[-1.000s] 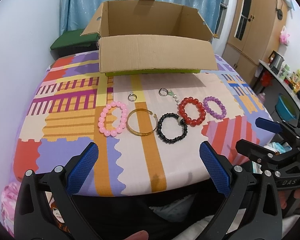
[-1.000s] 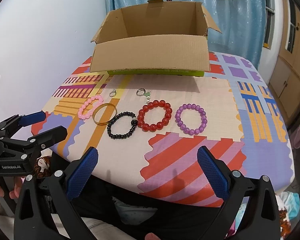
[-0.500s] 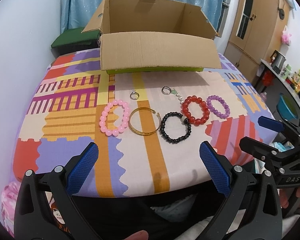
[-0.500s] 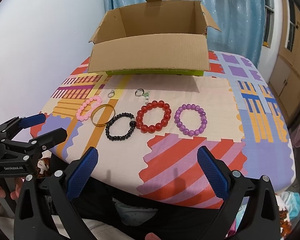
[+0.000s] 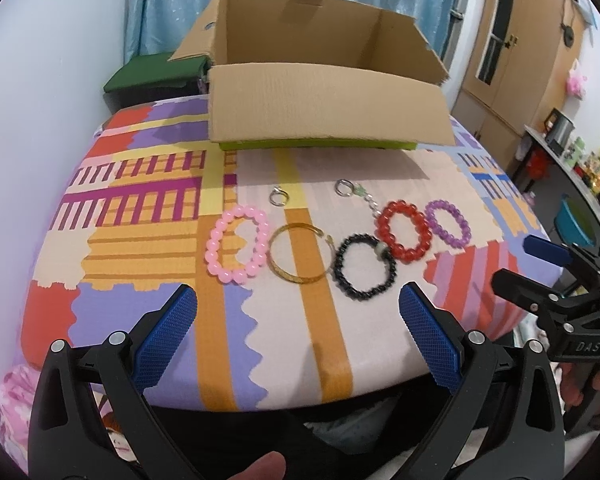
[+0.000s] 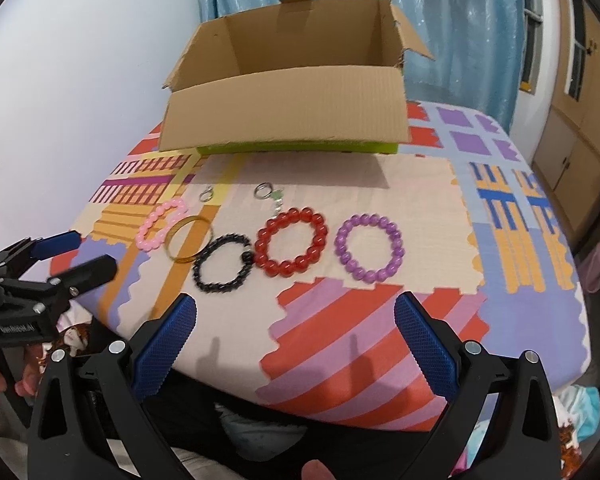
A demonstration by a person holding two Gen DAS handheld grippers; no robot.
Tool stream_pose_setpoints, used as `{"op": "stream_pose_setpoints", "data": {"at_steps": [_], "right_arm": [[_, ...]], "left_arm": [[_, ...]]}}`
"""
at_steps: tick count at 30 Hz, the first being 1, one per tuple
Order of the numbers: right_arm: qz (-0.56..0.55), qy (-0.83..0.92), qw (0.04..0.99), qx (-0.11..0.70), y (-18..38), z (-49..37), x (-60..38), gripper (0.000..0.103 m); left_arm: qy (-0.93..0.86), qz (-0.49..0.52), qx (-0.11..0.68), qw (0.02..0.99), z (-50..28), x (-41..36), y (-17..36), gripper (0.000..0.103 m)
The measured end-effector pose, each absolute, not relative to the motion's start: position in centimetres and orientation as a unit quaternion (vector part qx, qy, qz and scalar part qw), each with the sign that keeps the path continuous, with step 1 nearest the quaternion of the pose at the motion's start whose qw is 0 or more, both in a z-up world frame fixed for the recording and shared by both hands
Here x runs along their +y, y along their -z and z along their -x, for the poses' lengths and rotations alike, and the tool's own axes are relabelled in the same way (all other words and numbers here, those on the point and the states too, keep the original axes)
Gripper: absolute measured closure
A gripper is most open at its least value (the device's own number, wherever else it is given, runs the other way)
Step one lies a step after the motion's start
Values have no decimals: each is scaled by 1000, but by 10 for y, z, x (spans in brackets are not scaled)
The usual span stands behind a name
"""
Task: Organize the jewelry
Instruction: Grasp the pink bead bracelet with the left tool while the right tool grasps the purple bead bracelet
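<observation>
A row of jewelry lies on the patterned table: a pink bead bracelet (image 5: 238, 245) (image 6: 162, 223), a gold bangle (image 5: 300, 255) (image 6: 189, 239), a black bead bracelet (image 5: 365, 267) (image 6: 223, 262), a red bead bracelet (image 5: 404, 230) (image 6: 291, 241) and a purple bead bracelet (image 5: 447, 223) (image 6: 369, 248). Two small silver rings (image 5: 279, 197) (image 5: 344, 188) lie behind them. An open cardboard box (image 5: 320, 76) (image 6: 288, 80) stands at the back. My left gripper (image 5: 300, 340) and right gripper (image 6: 296, 344) are open and empty, hovering over the table's near edge.
The table (image 5: 140, 200) is covered in a colourful cloth. A white wall is at the left, blue curtains behind. Wooden cabinets (image 5: 520, 48) and a cluttered shelf (image 5: 580, 160) stand at the right. The box's front flap (image 5: 328, 108) hangs toward the jewelry.
Both grippers have moved forward a little toward the jewelry, so the bracelets and box look closer. Nothing on the table has moved.
</observation>
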State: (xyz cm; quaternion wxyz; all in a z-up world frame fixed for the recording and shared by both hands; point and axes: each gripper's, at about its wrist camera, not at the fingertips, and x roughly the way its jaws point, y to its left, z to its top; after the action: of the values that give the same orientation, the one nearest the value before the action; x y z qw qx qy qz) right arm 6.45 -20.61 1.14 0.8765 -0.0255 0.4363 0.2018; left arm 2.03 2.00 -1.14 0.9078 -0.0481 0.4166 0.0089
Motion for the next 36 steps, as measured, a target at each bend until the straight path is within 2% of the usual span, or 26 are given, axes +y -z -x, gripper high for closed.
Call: {"op": "stream_pose_setpoints", "data": {"at_steps": [4, 12, 17, 20, 22, 24, 26, 27, 33, 34, 36], "right_arm": [[33, -191, 883, 428, -8, -72, -208, 6], [-12, -183, 863, 472, 22, -105, -222, 6], [-12, -164, 866, 471, 32, -120, -229, 13], [-9, -149, 875, 460, 34, -130, -234, 13], [-15, -146, 876, 459, 36, -139, -238, 13], [-10, -141, 876, 460, 39, -146, -239, 13], [-7, -140, 874, 464, 44, -151, -239, 13], [-8, -140, 874, 466, 46, -154, -239, 13], [-1, -140, 876, 462, 53, -158, -237, 14], [4, -140, 875, 463, 54, -159, -236, 17], [20, -132, 875, 465, 58, -161, -234, 32]], "left_arm": [[-22, 44, 417, 907, -30, 31, 16, 6], [-55, 35, 418, 906, -54, 57, 32, 6], [-62, 56, 422, 903, -71, 78, 42, 6], [-68, 59, 431, 898, -80, 86, 49, 12], [-69, 63, 432, 897, -85, 92, 54, 19], [-72, 61, 434, 896, -89, 96, 58, 21], [-71, 66, 438, 894, -93, 99, 63, 28], [-72, 67, 441, 892, -96, 100, 66, 34], [-76, 57, 444, 891, -101, 103, 74, 44], [-74, 57, 443, 892, -101, 103, 75, 46], [-76, 54, 440, 893, -102, 104, 75, 50]]}}
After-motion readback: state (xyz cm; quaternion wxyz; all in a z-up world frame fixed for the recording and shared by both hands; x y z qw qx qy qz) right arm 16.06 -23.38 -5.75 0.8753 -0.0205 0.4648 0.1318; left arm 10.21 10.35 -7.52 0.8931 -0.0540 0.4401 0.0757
